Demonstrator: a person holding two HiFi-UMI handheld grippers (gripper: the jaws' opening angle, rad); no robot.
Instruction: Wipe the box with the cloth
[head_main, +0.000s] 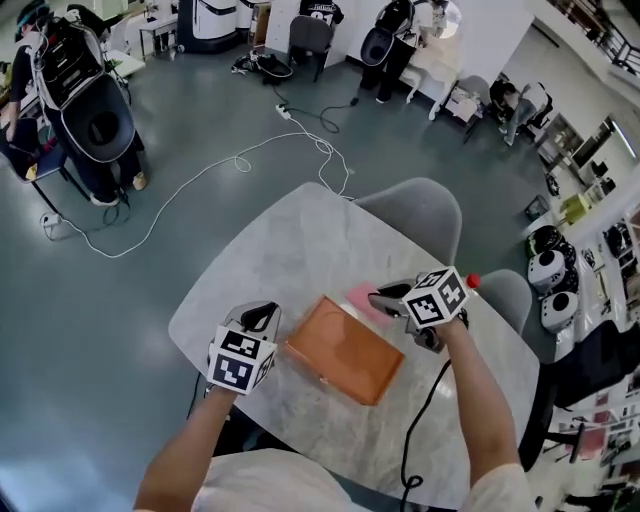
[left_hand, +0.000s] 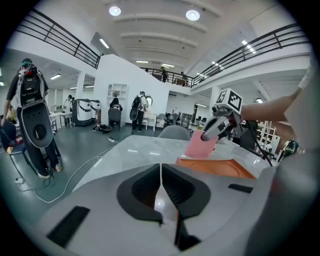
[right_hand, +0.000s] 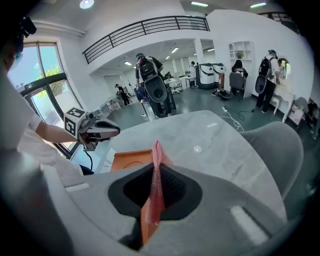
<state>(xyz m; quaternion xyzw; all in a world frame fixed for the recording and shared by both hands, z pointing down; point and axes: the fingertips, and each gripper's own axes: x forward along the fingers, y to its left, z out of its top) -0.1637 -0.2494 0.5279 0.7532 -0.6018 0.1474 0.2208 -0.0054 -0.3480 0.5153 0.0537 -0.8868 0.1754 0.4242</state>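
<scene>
Orange box (head_main: 345, 350) lies at lower centre of the head view on the pale bench (head_main: 300, 240). The right gripper (head_main: 383, 297) pinches the pink cloth (right_hand: 156, 190) by the box's upper-right edge. The left gripper (head_main: 262, 318), jaws together and empty, sits just beside the box's left corner.

The box (head_main: 345, 348) lies flat on the tabletop (head_main: 300, 250), toward the person's near edge and between the 2 tools. The left tool (head_main: 262, 318) sits just beside the box's left corner, low over the tabletop. The right tool (head_main: 385, 298) is at the box's far right side, with the cloth (head_main: 362, 298) between its jaws; the cloth hangs behind the box's far edge. Behind the tabletop, on its right, stand 2 chairs (head_main: 415, 210), 1 beyond the other. On the floor (head_main: 180, 260) beyond the tabletop's far left edge, a cable (head_main: 200, 180) trails away.
</scene>
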